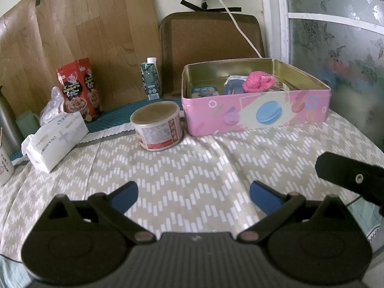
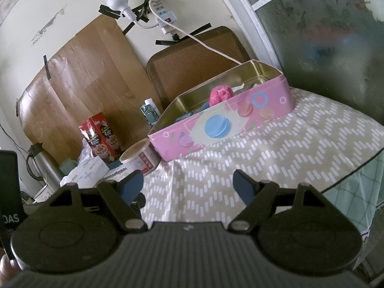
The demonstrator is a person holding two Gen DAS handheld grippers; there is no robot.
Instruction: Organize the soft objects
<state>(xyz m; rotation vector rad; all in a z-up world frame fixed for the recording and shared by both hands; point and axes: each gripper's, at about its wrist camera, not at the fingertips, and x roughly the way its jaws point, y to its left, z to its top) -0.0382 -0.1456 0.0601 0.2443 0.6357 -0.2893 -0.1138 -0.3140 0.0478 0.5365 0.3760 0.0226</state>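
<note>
Left wrist view: the left gripper (image 1: 194, 198) hangs low over the worktop (image 1: 192, 168), its blue fingers (image 1: 124, 196) spread wide with nothing between them.
Right wrist view: the right gripper (image 2: 188, 187) is likewise released, blue fingers (image 2: 244, 187) apart over the chevron cloth, empty.
Other gripper in left view: a black part of the right tool shows at 3 o'clock, its fingers out of frame there.
Pink tin (image 1: 256, 110): open, lidless, printed with macarons, standing on the worktop at 1 o'clock from the left gripper; in the right view the pink tin (image 2: 216, 129) lies at 12 o'clock.
Pink fluffy item (image 1: 258, 82): inside the tin, toward its far right part, resting on flat packets; in the right view the same pink fluffy item (image 2: 219, 94) pokes up above the tin's near wall.
Round can (image 1: 157, 126): just beside the tin's left end, upright, at 11 o'clock.
Tissue pack (image 1: 56, 139): white, at 10 o'clock, lying tilted at the edge of a teal mat (image 1: 115, 117).
Red snack pouch (image 1: 79, 92): upright behind the tissue pack, against the wood-grain board.
Green carton (image 1: 150, 79): upright with a white cap, behind the can.
</note>
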